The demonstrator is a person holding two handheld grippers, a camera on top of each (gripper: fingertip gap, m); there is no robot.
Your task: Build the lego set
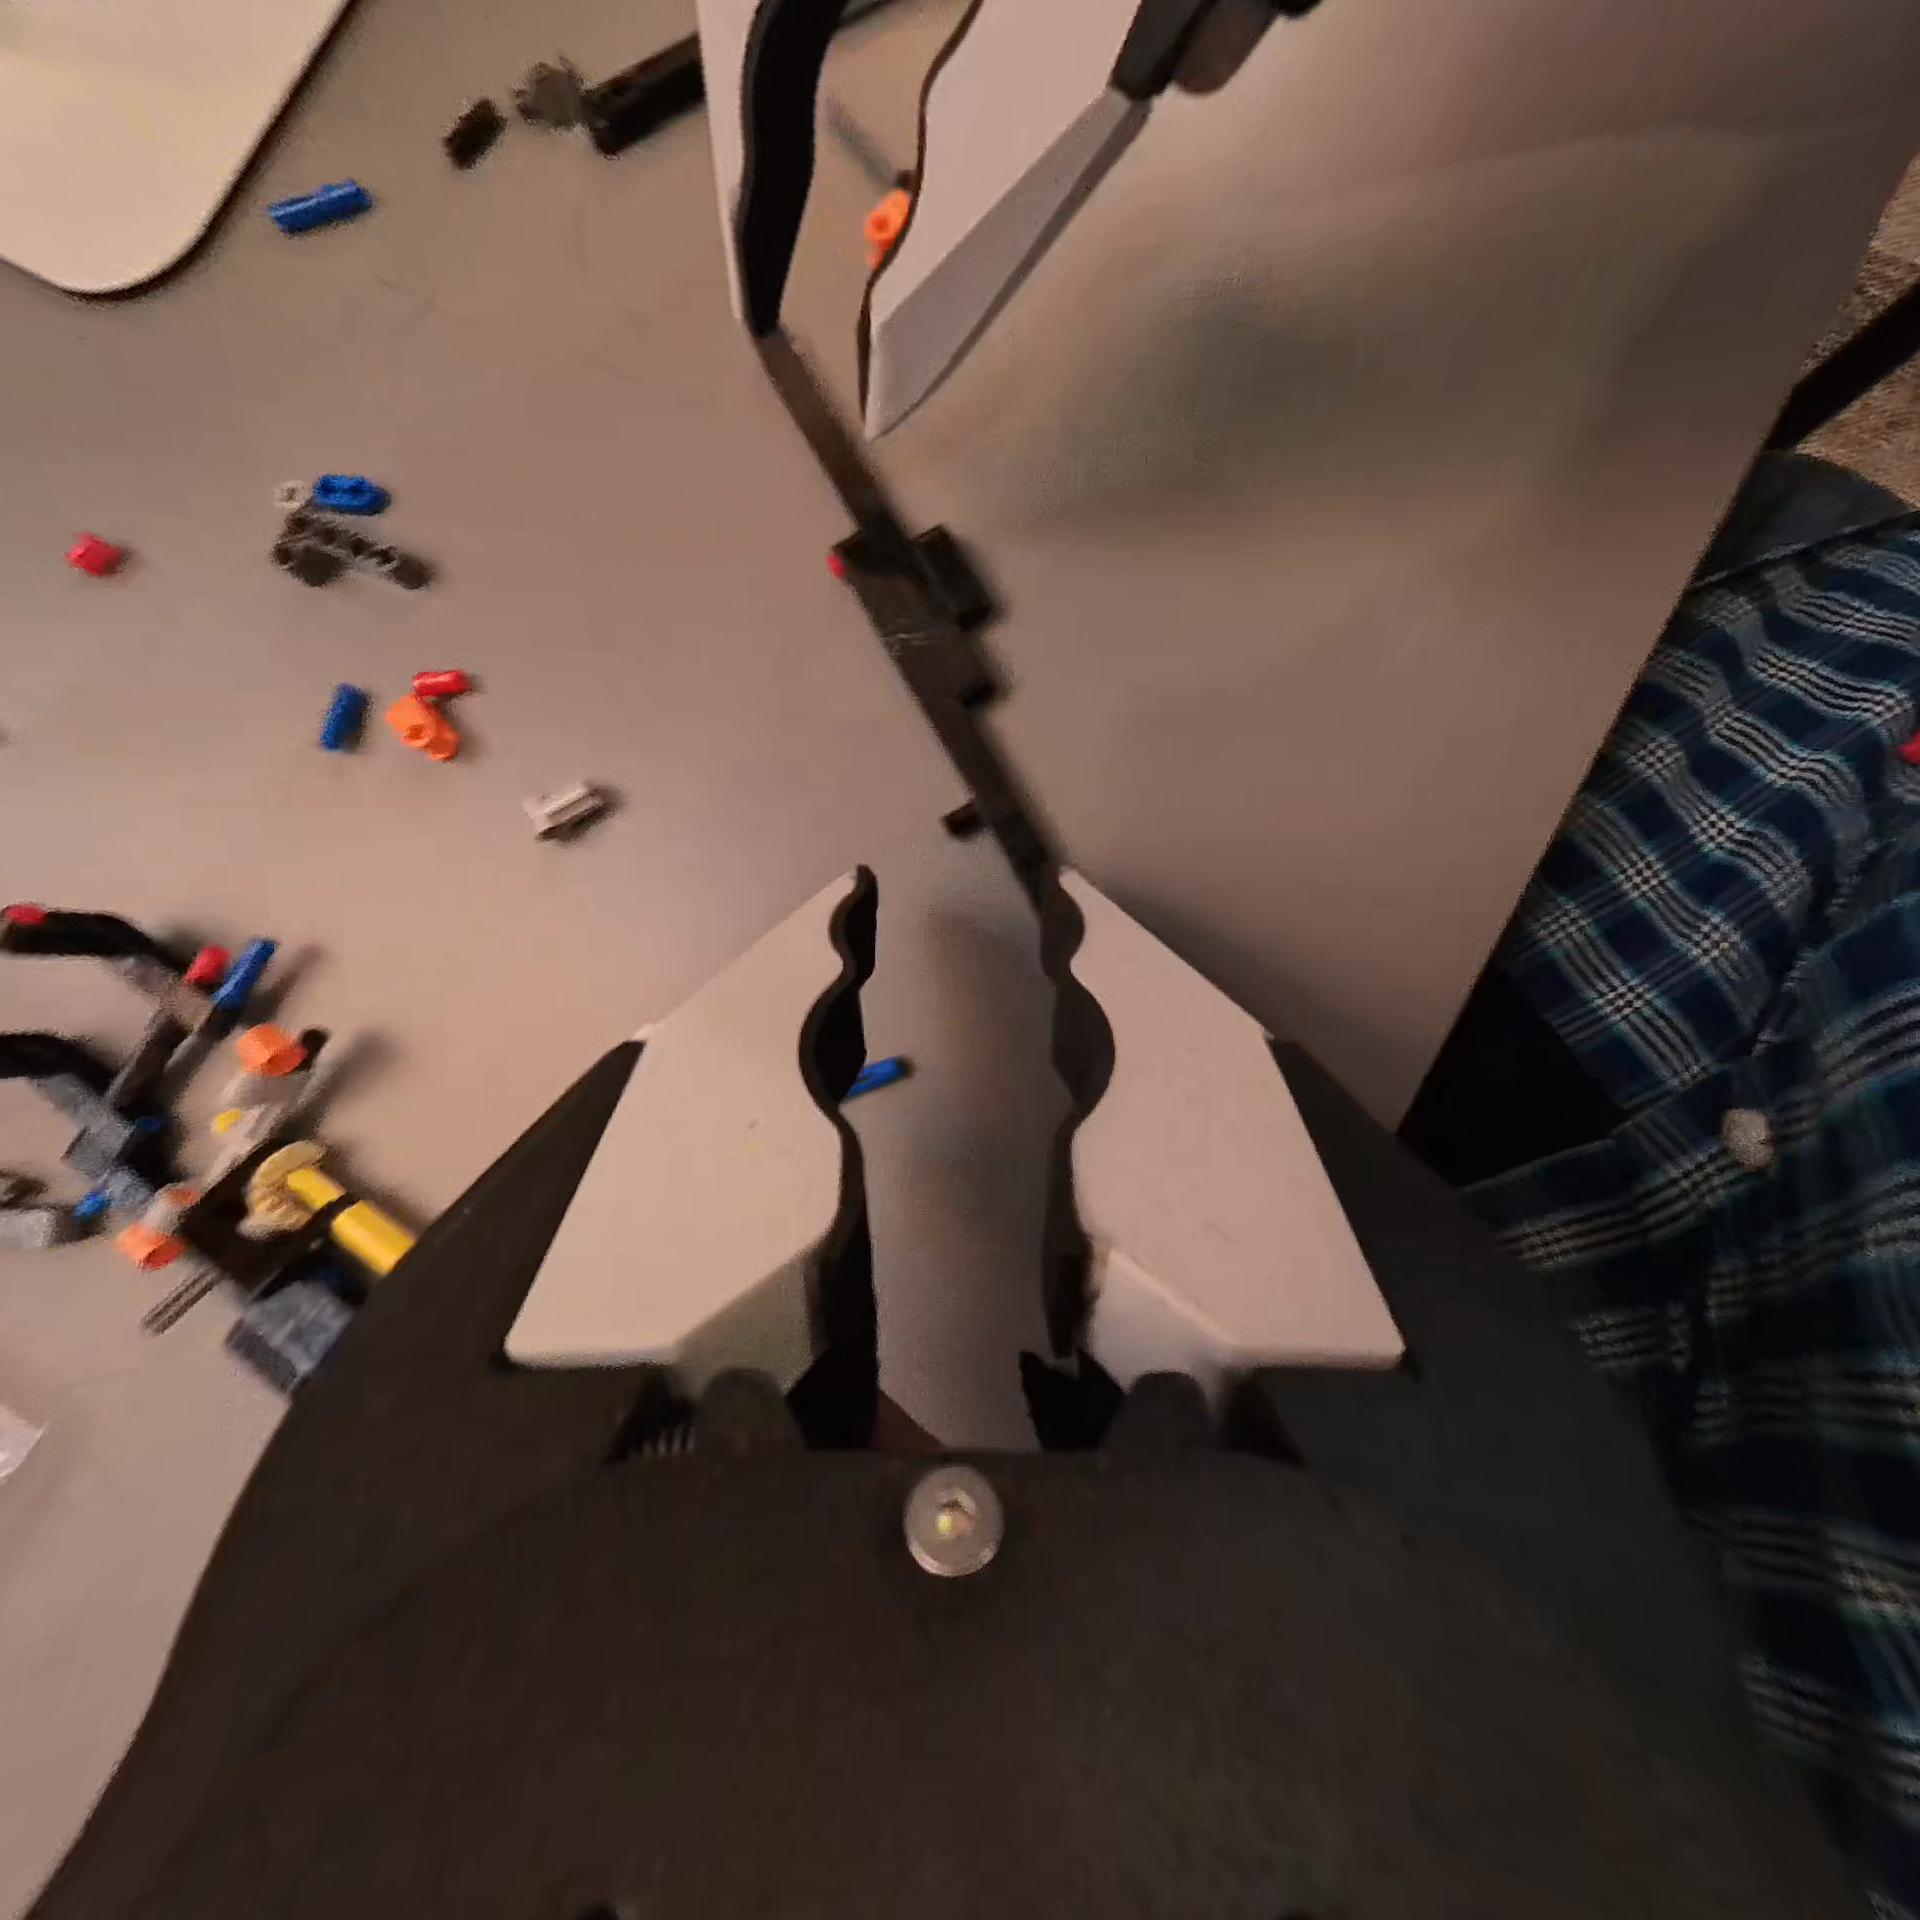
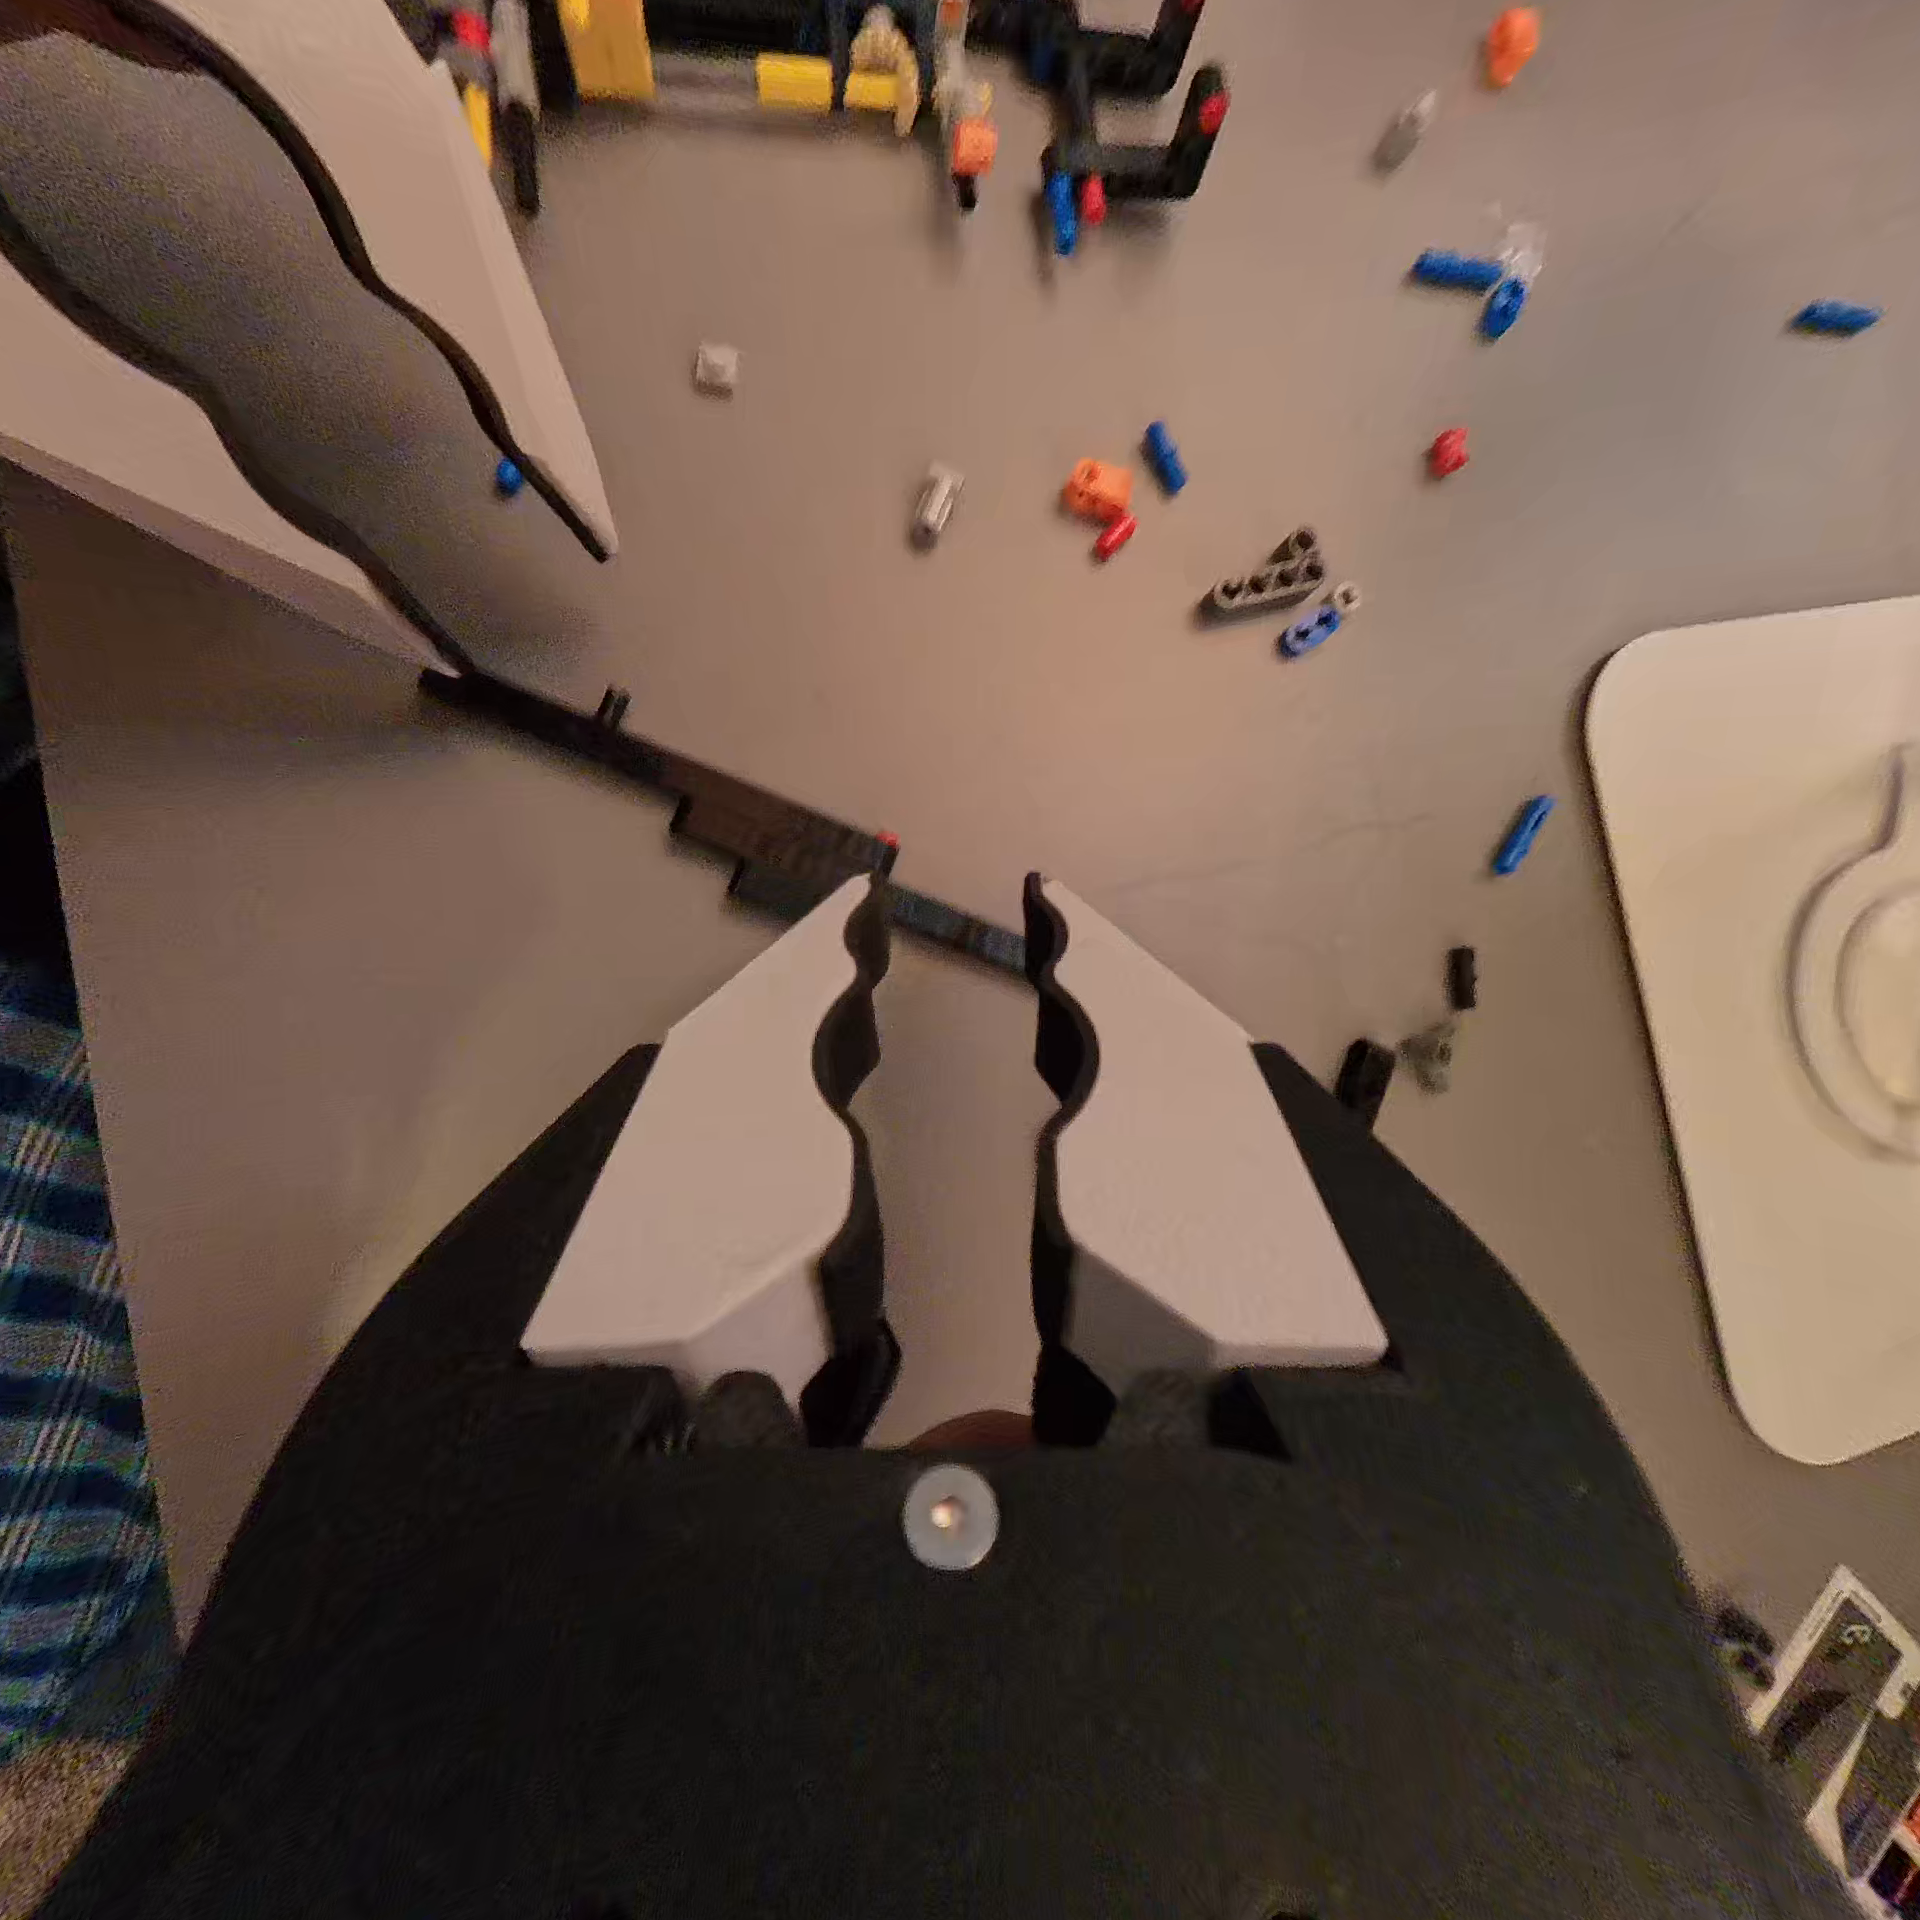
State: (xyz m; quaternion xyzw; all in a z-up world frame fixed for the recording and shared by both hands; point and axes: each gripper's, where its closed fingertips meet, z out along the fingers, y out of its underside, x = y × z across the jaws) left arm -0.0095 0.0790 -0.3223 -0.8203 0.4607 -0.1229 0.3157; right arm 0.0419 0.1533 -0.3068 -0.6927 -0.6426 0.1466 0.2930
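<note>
A long black lego beam assembly (image 1: 914,582) (image 2: 769,842) with a red pin on it stretches between the two grippers over the grey table (image 1: 623,520). My left gripper (image 1: 961,883) is open; the beam's near end touches its right fingertip. My right gripper (image 2: 951,883) is open, and the beam's other end crosses the gap just beyond its tips. Each gripper shows in the other's view: the left (image 2: 525,608), the right (image 1: 821,379). I cannot tell whether the beam rests on the table.
A partly built black, yellow and orange model (image 1: 260,1195) (image 2: 831,83) sits at the table's side. Loose blue, red, orange and grey pieces (image 2: 1101,488) (image 1: 416,717) are scattered about. A white tray (image 2: 1745,1039) (image 1: 125,135), a booklet (image 2: 1849,1714) and a person's plaid shirt (image 1: 1714,935) border the area.
</note>
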